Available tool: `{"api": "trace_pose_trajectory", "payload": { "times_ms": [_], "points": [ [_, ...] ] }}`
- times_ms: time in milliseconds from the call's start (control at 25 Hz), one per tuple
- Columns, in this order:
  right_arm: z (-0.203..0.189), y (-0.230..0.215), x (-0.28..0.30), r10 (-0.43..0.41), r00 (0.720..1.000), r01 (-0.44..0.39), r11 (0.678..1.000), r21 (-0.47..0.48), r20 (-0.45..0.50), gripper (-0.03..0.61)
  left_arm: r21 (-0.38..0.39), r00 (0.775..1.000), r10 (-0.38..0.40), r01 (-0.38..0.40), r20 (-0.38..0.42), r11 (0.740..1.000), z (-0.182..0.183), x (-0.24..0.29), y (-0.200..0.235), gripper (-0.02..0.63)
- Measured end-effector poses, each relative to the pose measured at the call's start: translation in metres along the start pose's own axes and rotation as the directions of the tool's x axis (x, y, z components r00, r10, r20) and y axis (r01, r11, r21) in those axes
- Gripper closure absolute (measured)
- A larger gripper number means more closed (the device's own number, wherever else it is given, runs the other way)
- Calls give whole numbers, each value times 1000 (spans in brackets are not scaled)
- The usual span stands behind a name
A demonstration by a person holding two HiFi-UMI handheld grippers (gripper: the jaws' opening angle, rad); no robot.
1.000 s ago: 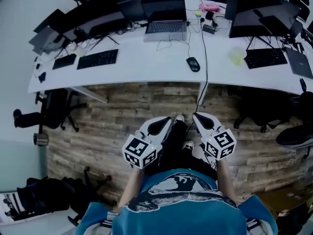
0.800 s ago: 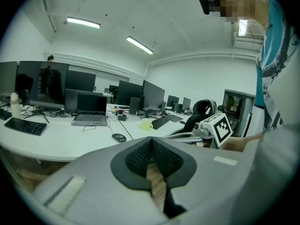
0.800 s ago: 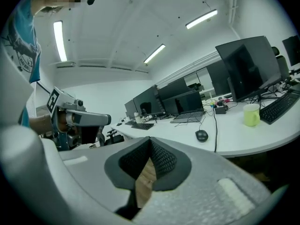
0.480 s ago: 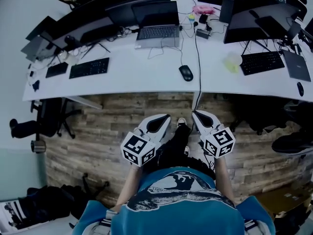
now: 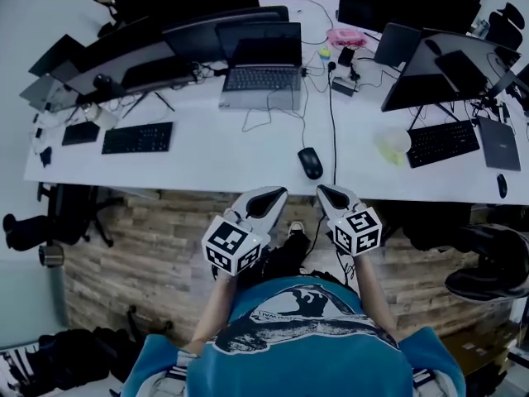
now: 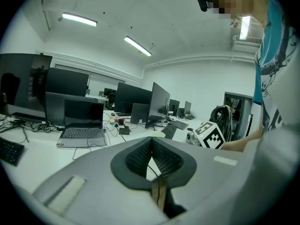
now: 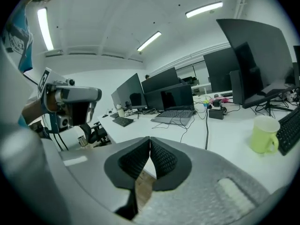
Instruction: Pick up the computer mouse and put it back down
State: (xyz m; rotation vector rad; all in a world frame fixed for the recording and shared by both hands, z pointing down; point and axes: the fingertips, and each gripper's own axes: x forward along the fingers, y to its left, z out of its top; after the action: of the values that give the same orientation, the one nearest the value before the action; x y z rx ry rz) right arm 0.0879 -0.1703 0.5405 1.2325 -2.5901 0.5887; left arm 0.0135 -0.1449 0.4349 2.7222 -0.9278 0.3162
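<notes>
In the head view the computer mouse [image 5: 311,163] lies on the white tabletop [image 5: 207,151] close to its near edge, just left of a dark cable [image 5: 334,131] that runs across the surface and over the edge. Both tools are held low in front of the person, side by side, with their tips at the tabletop's near edge and not touching the mouse. From the tip of the left tool [image 5: 275,192] the mouse sits at about 1 o'clock, and from the tip of the right tool [image 5: 325,190] at about 11 o'clock, so it lies beyond the gap between the two. An open laptop [image 5: 263,77] stands farther back at 11 o'clock from the mouse, and a pale green mug [image 5: 395,145] stands to its right at 3 o'clock. In the left gripper view the left tool [image 6: 151,144] has its ribbed pads pressed together with nothing between them; the laptop [image 6: 84,125] shows at 10 o'clock from the tip, and the tool's own body hides the mouse. In the right gripper view the right tool [image 7: 150,146] is likewise closed tight and empty, with the mug [image 7: 263,134] at 3 o'clock, the cable [image 7: 206,125] at 1 o'clock, and the mouse not visible.
</notes>
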Motion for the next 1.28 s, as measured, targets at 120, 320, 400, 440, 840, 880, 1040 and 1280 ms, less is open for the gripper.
{"api": "trace_pose_trajectory", "payload": {
  "times_ms": [120, 320, 400, 440, 840, 880, 1040, 1280],
  "points": [
    [-7, -18, 37, -1, 996, 0, 1000, -10, -89, 485, -24, 1000, 4, -3, 5, 1000, 7, 14, 23, 601],
    [-24, -56, 87, -59, 977, 57, 998, -12, -206, 387, -65, 1000, 3, -3, 6, 998, 8, 35, 53, 601],
    [-34, -65, 106, -78, 964, 76, 997, -17, -255, 299, -75, 1000, 8, -8, -1, 997, 7, 39, 64, 601],
    [-38, -70, 115, -93, 955, 90, 996, -24, -280, 269, -79, 1000, 9, -9, -5, 997, 6, 42, 68, 601],
    [-83, -101, 154, -222, 857, 193, 975, -110, -466, 219, -138, 994, 110, -111, -16, 984, 2, 40, 88, 601],
    [-84, -102, 154, -228, 854, 198, 974, -113, -468, 222, -143, 991, 129, -130, -15, 981, 2, 39, 90, 601],
    [-86, -110, 151, -213, 854, 180, 977, -114, -474, 265, -169, 976, 216, -214, -5, 962, 3, 36, 94, 601],
    [-75, -100, 144, -20, 871, -7, 999, -53, -491, 270, -219, 946, 325, -314, 15, 924, 9, 45, 82, 601]
  ]
}}
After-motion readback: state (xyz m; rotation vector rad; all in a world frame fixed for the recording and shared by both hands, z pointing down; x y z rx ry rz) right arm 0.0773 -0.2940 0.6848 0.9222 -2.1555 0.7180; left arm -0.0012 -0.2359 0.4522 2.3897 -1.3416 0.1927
